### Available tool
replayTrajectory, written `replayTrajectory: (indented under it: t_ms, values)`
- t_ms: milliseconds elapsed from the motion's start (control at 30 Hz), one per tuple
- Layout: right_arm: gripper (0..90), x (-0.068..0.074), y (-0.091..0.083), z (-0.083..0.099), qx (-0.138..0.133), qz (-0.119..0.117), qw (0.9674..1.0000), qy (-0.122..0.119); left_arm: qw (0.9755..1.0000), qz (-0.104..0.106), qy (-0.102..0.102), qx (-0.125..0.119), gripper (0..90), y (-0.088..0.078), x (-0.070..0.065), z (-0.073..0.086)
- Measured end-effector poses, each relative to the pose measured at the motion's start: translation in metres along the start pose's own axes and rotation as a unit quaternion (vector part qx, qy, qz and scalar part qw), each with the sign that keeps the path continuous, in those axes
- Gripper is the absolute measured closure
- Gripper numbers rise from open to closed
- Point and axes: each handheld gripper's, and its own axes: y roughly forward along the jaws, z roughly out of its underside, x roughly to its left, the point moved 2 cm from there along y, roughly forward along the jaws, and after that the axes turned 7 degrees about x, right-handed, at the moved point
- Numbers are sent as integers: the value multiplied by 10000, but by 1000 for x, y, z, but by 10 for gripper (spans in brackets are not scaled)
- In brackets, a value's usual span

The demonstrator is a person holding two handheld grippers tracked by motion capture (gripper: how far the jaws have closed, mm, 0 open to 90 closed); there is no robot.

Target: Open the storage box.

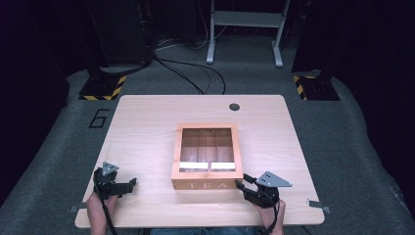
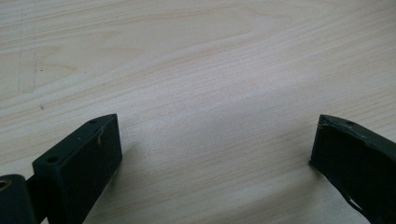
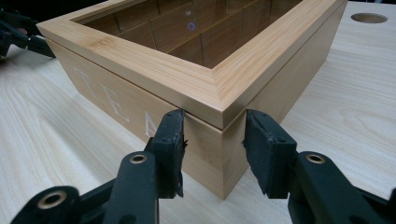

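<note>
Mid tabletop (image 1: 147, 122), the tea box (image 1: 207, 183) is sitting, lid down. You're straddling its near corner w/ right claw (image 3: 214, 140) spread; left claw (image 2: 215, 149) spread, empty. Prob. rigid, smooth wood, glass top fragile; grip the lid's edge.

The tea box (image 1: 207, 156) stands mid-bench (image 1: 147, 127), its near corner between the right claw's (image 3: 214, 151) spread jaws. Bare bench lies open left, right and behind it.

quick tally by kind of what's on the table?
Wooden tea box: 1
Handheld grippers: 2, left gripper and right gripper
Total: 3
</note>
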Motion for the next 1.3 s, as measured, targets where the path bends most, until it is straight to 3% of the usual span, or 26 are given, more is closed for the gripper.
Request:
replayTrajectory:
  t_ms: [667, 1300]
  values:
    - [606, 1, -2, 0, -197, 29, 9998, 85, 10000, 4, -33, 36, 6, 0, 0, 0]
    - [614, 1, -3, -10, -412, 53, 9990, 139, 9998, -129, -180, 33, 3, 0, -4, 0]
